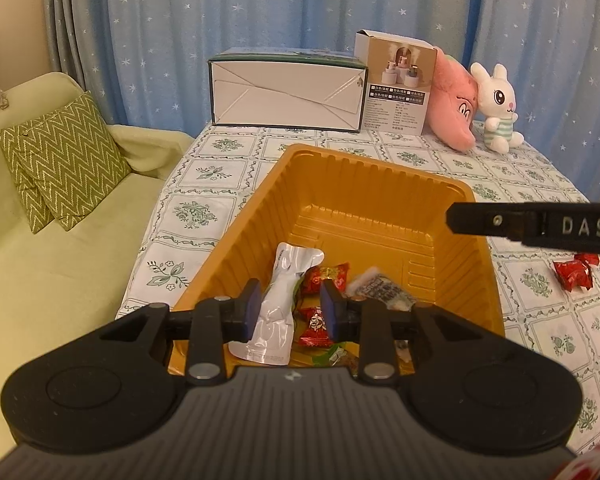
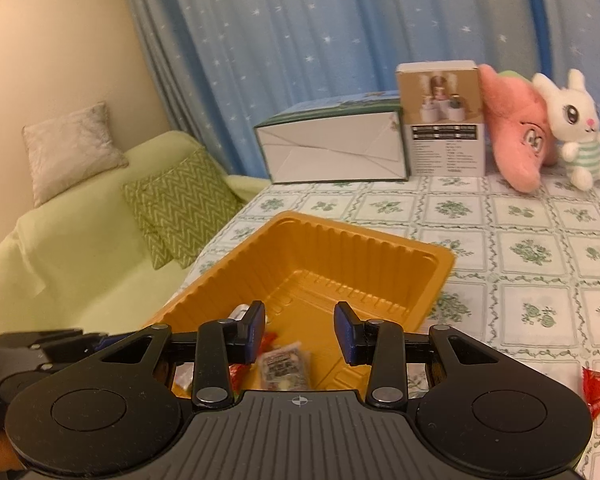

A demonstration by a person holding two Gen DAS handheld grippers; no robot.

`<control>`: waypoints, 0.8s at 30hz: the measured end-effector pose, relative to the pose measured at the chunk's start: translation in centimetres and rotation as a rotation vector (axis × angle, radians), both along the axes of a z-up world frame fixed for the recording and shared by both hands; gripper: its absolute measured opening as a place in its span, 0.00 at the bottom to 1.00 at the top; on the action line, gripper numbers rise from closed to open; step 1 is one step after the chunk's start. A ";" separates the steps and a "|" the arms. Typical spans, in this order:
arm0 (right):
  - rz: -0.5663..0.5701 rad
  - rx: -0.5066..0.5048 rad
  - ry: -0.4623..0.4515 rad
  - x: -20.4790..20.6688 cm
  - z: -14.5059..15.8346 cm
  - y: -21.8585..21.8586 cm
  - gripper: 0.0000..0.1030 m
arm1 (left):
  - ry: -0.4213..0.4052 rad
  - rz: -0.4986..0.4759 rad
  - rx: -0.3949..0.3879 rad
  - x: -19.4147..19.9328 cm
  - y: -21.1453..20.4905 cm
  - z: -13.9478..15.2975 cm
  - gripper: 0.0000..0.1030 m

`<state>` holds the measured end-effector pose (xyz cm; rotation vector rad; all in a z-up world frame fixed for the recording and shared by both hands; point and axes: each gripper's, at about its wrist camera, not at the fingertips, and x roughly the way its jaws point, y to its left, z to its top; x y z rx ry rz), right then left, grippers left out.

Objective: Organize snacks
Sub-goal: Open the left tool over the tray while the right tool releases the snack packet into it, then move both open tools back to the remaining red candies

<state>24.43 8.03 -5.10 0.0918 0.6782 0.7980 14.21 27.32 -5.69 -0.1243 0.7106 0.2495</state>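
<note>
Both tools hover half-open and empty over my ribbed orange plastic tray [image 1: 380, 200]; the left tool [image 1: 290, 310] has snacks beneath, but red-wrapped candies [image 1: 574, 274] lie on the bench nearer my right tool [image 2: 300, 330].

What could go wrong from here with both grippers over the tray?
1. The left gripper and right gripper hang close together above the tray's near end; they could bump.
2. The snacks are heaped at that end, and the silver pouch lies by the left pad; a closing jaw might pinch it.
3. Red candies remain on the tablecloth near its edge.
</note>
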 end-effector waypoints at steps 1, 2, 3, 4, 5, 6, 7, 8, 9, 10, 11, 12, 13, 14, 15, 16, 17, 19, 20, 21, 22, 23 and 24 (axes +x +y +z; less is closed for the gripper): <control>-0.010 0.001 0.002 0.1 0.0 -0.2 0.38 | -0.001 -0.001 0.001 -0.1 0.0 0.0 0.28; -0.020 0.002 0.003 0.2 0.1 -0.5 0.38 | -0.004 -0.003 0.002 -0.1 0.0 0.0 0.29; -0.029 0.000 0.005 0.3 0.1 -0.7 0.38 | -0.007 -0.004 0.002 -0.1 -0.1 0.1 0.29; -0.038 -0.001 0.006 0.4 0.1 -0.9 0.39 | -0.010 -0.007 0.002 -0.1 -0.2 0.2 0.29; -0.047 0.000 0.007 0.4 0.1 -1.2 0.39 | -0.012 -0.009 0.000 -0.1 -0.3 0.2 0.29; -0.054 0.001 0.008 0.4 0.1 -1.5 0.41 | -0.013 -0.012 0.000 0.0 -0.5 0.3 0.29; -0.061 0.002 0.007 0.5 0.2 -1.7 0.42 | -0.015 -0.017 0.000 0.1 -0.7 0.3 0.29; -0.070 0.003 0.005 0.5 0.2 -2.1 0.44 | -0.019 -0.024 -0.004 0.2 -0.9 0.4 0.29; -0.080 0.003 0.004 0.5 0.3 -2.4 0.46 | -0.023 -0.034 -0.010 0.3 -1.1 0.5 0.29; -0.092 0.003 0.003 0.5 0.3 -2.8 0.46 | -0.027 -0.044 -0.015 0.4 -1.4 0.6 0.29; -0.105 -0.002 0.002 0.5 0.3 -3.2 0.47 | -0.029 -0.052 -0.014 0.4 -1.7 0.7 0.29; -0.117 -0.007 -0.001 0.5 0.3 -3.6 0.47 | -0.030 -0.061 -0.008 0.4 -2.1 0.8 0.29; -0.129 -0.011 -0.002 0.6 0.4 -4.0 0.48 | -0.031 -0.066 -0.003 0.5 -2.4 0.9 0.29; -0.140 -0.012 -0.002 0.6 0.4 -4.4 0.48 | -0.033 -0.071 -0.001 0.5 -2.7 1.0 0.29; -0.153 -0.012 -0.003 0.7 0.5 -4.9 0.49 | -0.037 -0.078 -0.003 0.6 -3.0 1.1 0.29; -0.167 -0.012 -0.007 0.7 0.6 -5.4 0.49 | -0.040 -0.084 -0.003 0.7 -3.4 1.2 0.29; -0.180 -0.013 -0.011 0.7 0.6 -5.9 0.49 | -0.043 -0.091 -0.003 0.8 -3.7 1.3 0.29; -0.204 -0.015 -0.016 0.8 0.7 -6.9 0.49 | -0.056 -0.111 -0.014 0.9 -4.4 1.6 0.29; -0.216 -0.017 -0.015 0.7 0.8 -7.3 0.50 | -0.061 -0.120 -0.019 1.0 -4.8 1.7 0.29; -0.226 -0.018 -0.016 0.7 0.8 -7.8 0.50 | -0.065 -0.131 -0.021 1.1 -5.2 1.8 0.29; -0.237 -0.021 -0.018 0.8 0.8 -8.3 0.50 | -0.067 -0.141 -0.021 1.2 -5.7 1.9 0.30; -0.248 -0.024 -0.021 0.7 0.8 -8.8 0.50 | -0.070 -0.150 -0.021 1.3 -6.1 2.0 0.31; -0.260 -0.026 -0.022 0.7 0.9 -9.3 0.50 | -0.073 -0.161 -0.019 1.4 -6.5 2.0 0.32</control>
